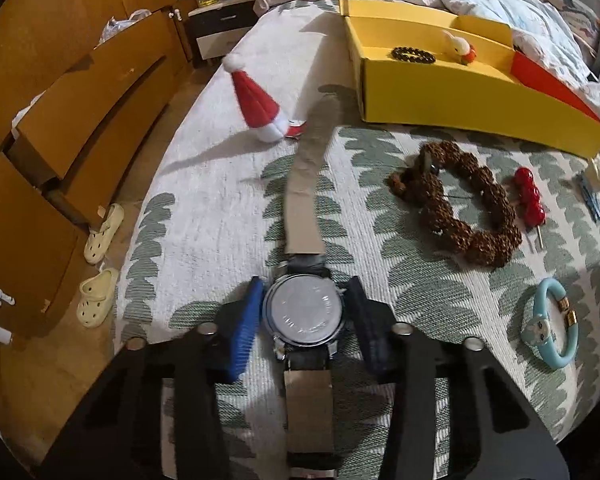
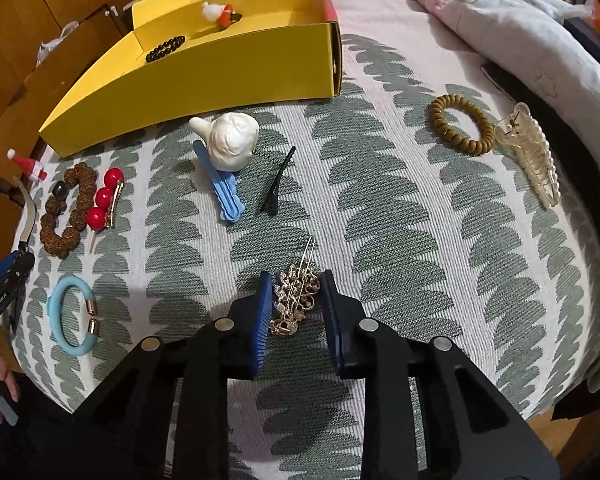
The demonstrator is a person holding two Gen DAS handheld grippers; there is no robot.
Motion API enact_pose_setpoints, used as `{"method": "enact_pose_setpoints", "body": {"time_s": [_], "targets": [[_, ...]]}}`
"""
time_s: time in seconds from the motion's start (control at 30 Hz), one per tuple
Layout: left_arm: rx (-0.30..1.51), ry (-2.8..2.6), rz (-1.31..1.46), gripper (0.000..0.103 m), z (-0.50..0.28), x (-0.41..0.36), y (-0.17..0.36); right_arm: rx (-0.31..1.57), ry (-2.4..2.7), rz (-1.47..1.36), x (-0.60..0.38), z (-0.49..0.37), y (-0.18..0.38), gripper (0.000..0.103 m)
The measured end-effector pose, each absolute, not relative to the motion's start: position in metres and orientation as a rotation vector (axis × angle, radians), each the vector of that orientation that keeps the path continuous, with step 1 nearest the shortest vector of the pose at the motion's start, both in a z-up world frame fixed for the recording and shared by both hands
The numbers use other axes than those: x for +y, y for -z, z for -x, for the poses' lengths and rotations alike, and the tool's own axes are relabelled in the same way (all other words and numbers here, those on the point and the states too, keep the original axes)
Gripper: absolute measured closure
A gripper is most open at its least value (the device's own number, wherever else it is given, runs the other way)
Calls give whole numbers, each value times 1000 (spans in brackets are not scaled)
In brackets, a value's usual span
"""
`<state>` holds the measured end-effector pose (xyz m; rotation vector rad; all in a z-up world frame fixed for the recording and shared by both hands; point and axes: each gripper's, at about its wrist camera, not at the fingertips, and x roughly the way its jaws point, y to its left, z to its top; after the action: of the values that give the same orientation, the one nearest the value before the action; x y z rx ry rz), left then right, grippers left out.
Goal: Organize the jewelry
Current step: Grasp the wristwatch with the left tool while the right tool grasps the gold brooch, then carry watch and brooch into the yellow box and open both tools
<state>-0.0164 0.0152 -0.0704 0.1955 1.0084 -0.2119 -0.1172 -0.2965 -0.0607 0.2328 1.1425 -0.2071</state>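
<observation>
My left gripper (image 1: pixel 305 314) is shut on a wristwatch (image 1: pixel 305 312), case back up, its grey strap (image 1: pixel 306 184) stretching away above the bedspread. My right gripper (image 2: pixel 294 304) has its jaws around a gold rhinestone brooch (image 2: pixel 294 300) lying on the bedspread; the left pad touches it and a narrow gap shows on the right. A yellow box (image 1: pixel 460 92) (image 2: pixel 204 76) at the back holds a black bead bracelet (image 1: pixel 414 55) (image 2: pixel 166 47) and a white plush clip (image 1: pixel 458 46) (image 2: pixel 216 12).
On the bedspread lie a brown bead bracelet (image 1: pixel 460 208) (image 2: pixel 66 216), a red ball clip (image 1: pixel 530 196) (image 2: pixel 106 198), a light blue bangle (image 1: pixel 552 324) (image 2: pixel 74 316), a Santa hat (image 1: pixel 256 104), a white and blue clip (image 2: pixel 224 152), a black clip (image 2: pixel 276 188), a coil hair tie (image 2: pixel 460 124) and a clear claw clip (image 2: pixel 532 156). Wooden drawers (image 1: pixel 80 100) stand left.
</observation>
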Motion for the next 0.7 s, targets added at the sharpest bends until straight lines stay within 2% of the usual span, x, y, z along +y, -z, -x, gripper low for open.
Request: {"method": "enact_pose_setpoints", "body": {"time_s": [0.37,0.7], "targets": [[991,244,-124,62,16,19,58,1072,183,-314,-308,124,40,79],[922,314,-88,62,21,9,31,952,82,-341,-294,121,-1,79]]}}
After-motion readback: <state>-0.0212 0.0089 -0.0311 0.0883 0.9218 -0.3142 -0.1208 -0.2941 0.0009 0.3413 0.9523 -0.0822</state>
